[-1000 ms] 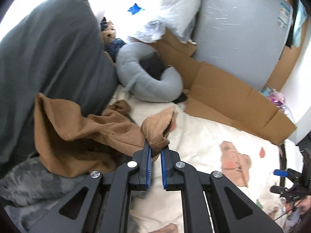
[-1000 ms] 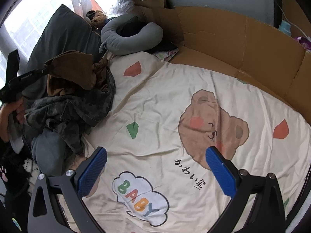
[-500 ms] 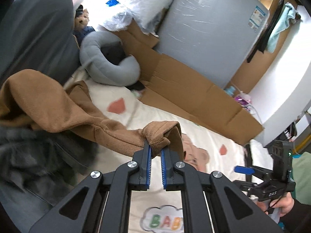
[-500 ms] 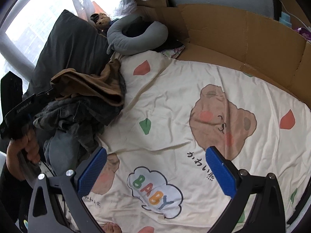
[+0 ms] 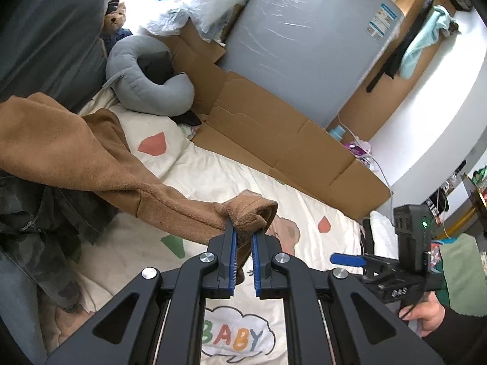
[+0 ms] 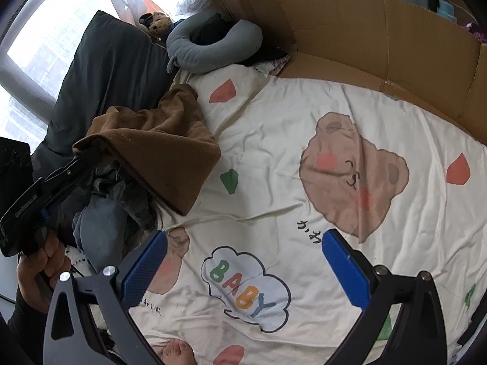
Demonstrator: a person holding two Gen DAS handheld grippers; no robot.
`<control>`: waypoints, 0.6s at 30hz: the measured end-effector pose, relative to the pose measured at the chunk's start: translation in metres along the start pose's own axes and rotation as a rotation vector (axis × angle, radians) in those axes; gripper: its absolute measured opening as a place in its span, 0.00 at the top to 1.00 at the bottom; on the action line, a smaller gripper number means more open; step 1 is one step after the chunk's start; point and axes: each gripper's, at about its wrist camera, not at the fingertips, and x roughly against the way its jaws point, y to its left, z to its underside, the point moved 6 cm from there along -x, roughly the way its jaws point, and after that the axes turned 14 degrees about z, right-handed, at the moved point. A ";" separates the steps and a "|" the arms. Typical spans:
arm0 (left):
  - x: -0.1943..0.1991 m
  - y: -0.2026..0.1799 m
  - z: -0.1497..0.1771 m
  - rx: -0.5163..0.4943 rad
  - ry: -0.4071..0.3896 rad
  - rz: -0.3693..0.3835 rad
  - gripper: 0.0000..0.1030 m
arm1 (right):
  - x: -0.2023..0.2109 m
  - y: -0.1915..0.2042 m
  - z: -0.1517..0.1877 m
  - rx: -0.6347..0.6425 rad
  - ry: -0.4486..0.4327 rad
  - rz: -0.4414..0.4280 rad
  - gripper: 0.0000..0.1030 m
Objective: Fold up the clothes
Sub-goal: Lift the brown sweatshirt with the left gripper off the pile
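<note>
my two grippers, left (image 5: 243,237) and right (image 6: 243,261), one brown fleece top (image 5: 91,158), one dark camo garment (image 5: 39,222), one grey neck pillow (image 5: 146,88), one little teddy bear (image 5: 114,19), one bear-print blanket (image 6: 289,140), one cardboard sheet (image 5: 274,127)

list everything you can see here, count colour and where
brown garment: 1, brown, pulled off the pile at the bed's left side, one end clamped in the left gripper
clothes pile: 1, dark grey and blue, left edge of the bed
blanket: 1, cream with bear and BABY prints, spread over the bed
neck pillow: 1, grey, head of the bed
teddy bear: 1, tan, beside the neck pillow
dark pillow: 1, charcoal, against the window
cardboard: flattened sheets, brown, along the bed's far side
mattress: 1, grey, plastic-wrapped, upright behind the cardboard
foot: 1, bare, bottom edge of the right view
left gripper: black with blue pads, shut on the garment
right gripper: black with blue pads, open above the blanket
</note>
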 end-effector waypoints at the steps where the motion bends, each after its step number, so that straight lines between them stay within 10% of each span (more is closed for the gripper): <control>1: 0.001 -0.003 0.001 -0.001 0.003 0.004 0.93 | 0.000 -0.001 0.000 -0.002 -0.001 -0.003 0.00; 18: 0.054 -0.094 -0.045 -0.074 0.016 0.048 0.93 | 0.007 -0.020 0.010 -0.077 -0.030 -0.069 0.00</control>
